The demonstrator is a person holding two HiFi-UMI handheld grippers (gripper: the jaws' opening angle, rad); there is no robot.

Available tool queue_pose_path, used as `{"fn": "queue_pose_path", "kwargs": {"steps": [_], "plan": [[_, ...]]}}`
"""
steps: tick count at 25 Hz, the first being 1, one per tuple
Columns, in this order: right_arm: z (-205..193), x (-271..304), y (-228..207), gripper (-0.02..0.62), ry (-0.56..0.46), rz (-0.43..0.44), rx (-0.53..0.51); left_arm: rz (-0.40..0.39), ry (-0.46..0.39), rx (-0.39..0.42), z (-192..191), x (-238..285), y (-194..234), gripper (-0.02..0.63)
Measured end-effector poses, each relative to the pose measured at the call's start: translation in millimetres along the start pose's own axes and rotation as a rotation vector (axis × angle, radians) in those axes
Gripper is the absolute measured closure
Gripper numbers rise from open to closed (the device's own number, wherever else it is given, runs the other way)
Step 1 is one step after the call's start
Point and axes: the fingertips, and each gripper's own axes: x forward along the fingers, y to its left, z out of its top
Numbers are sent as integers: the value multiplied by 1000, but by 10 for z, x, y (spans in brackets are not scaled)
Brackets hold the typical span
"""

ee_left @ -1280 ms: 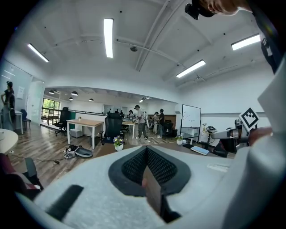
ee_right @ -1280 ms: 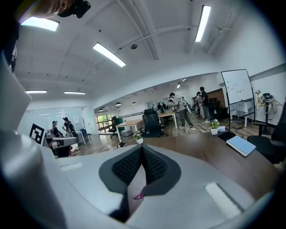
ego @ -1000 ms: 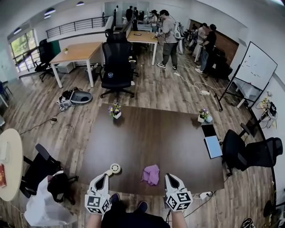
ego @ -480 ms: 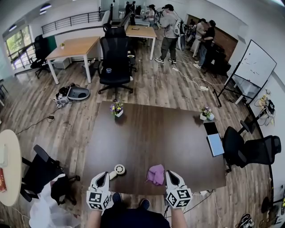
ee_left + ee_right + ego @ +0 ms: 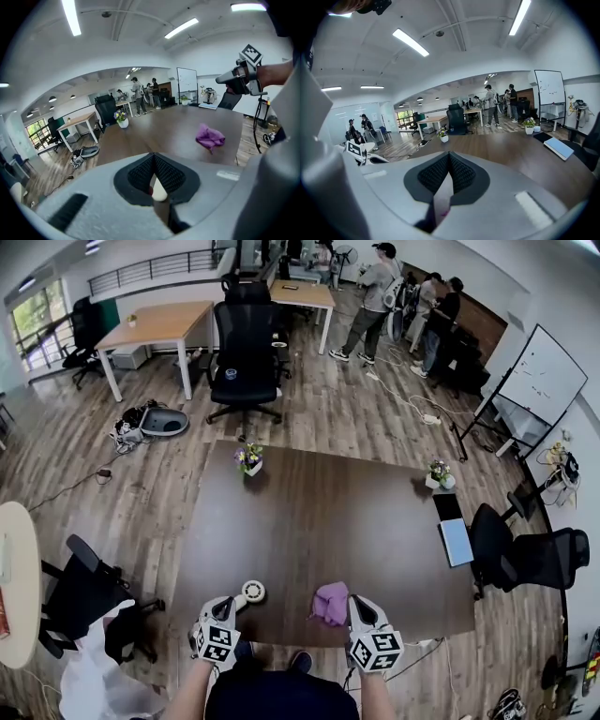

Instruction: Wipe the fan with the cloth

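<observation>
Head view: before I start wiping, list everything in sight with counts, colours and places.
Dark brown rectangular table: one, centre.
Small white round fan: one, near edge of the table, left.
Crumpled purple cloth: one, near edge, right of the fan.
White flower pots: two, along the table's far edge, left and right.
Pale blue flat pad: one, right edge of the table.
Black office chairs: at least three, around the table.
Light wooden desks: two, far side.
Whiteboard: one, white, right.
People: several, standing far off.
Left tongs: white, shut, empty, beside the fan.
Right tongs: white, shut, empty, beside the cloth.
</observation>
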Motion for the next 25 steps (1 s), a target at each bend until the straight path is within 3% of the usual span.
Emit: {"fn": "queue_pose_path", "kwargs": {"steps": [3, 8, 12, 14, 17, 20, 25], "plan": [[-133, 63, -48, 583, 34, -15, -7, -30, 91, 28, -260, 186, -20, 607], [-266, 135, -118, 583, 67, -25, 11, -66, 237, 42, -697, 422, -62, 550], [-290, 193, -120, 583, 73, -22, 28, -113, 337, 56, -1032, 509, -121, 444], [-308, 209, -134, 583, 78, -25, 29, -136, 366, 61, -1151, 547, -164, 395], [-352, 214, -158, 583, 88, -34, 31, -169, 389, 79, -1262, 607, -215, 372], [-388, 224, -184, 583, 95, -40, 48, -182, 398, 113, -1305, 678, -185, 411], [-539, 263, -192, 583, 122, -44, 73, -229, 425, 147, -1376, 792, -133, 374]]}}
